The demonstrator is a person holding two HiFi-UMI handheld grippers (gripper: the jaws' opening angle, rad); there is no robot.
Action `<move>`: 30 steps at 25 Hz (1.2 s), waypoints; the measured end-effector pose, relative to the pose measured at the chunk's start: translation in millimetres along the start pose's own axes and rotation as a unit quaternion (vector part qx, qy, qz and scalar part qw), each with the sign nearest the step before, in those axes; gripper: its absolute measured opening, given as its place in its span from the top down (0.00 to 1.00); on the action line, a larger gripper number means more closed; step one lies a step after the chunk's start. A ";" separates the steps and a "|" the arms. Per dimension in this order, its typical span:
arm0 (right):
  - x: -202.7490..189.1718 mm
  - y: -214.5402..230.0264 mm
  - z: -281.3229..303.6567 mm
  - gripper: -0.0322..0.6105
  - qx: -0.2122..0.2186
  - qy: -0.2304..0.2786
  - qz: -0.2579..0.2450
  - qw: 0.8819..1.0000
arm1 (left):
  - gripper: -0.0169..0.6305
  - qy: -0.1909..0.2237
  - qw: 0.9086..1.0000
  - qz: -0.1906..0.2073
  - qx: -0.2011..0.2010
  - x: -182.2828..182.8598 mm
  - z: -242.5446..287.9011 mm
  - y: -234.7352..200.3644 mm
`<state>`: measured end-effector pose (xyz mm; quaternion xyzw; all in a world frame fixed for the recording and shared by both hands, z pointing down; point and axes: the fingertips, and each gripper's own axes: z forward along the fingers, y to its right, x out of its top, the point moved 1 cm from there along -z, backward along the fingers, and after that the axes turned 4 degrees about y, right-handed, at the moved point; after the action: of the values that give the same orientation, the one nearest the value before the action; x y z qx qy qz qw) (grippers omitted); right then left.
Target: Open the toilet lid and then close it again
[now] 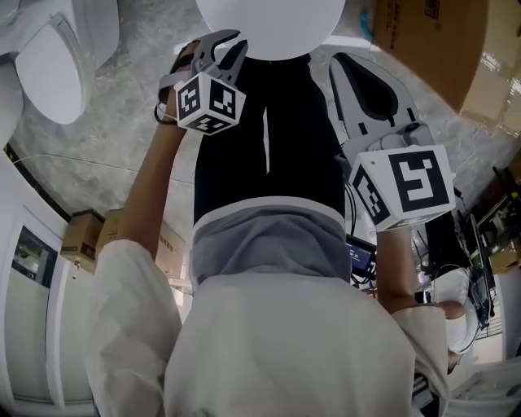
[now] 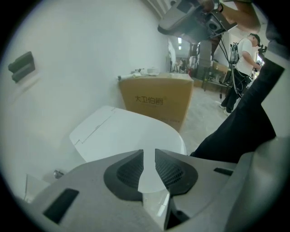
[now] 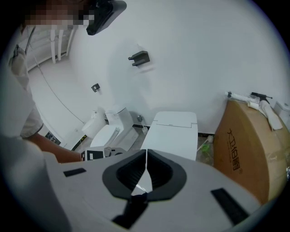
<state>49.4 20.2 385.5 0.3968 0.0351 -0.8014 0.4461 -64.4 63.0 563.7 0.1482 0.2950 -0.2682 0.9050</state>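
The white toilet lid (image 1: 271,24) lies at the top middle of the head view, beyond my black trousers. My left gripper (image 1: 221,47) reaches its left front rim. In the left gripper view the lid (image 2: 127,133) stretches ahead, and its front edge fills the narrow gap between the jaws of the left gripper (image 2: 149,164), which is shut on it. To the right of the lid hovers my right gripper (image 1: 352,73). In the right gripper view the right gripper (image 3: 146,156) is shut on nothing, and the toilet (image 3: 174,131) stands ahead against the wall.
A big cardboard box (image 2: 156,102) stands right of the toilet against the white wall, also the box (image 3: 247,145). Other white toilets (image 3: 108,129) stand to the left, one (image 1: 53,65) in the head view. A person (image 2: 242,68) stands far off by some equipment.
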 end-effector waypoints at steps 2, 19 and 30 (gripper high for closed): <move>8.9 -3.0 -6.7 0.93 -0.003 0.007 -0.004 1.000 | 0.86 0.014 1.000 -0.005 0.004 14.2 -15.2 -5.2; 91.6 -30.4 -57.1 0.93 -0.014 0.078 -0.016 0.997 | 0.90 0.131 0.985 -0.099 0.051 124.2 -139.4 -54.5; 143.5 -44.9 -95.9 0.93 -0.014 0.134 -0.023 0.991 | 0.95 0.225 0.948 -0.202 0.103 181.0 -226.6 -96.6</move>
<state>32.9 -12.2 210.9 0.4934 0.1150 -0.7505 0.4243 -99.3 9.1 264.9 0.2343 0.4851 -0.4337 0.7223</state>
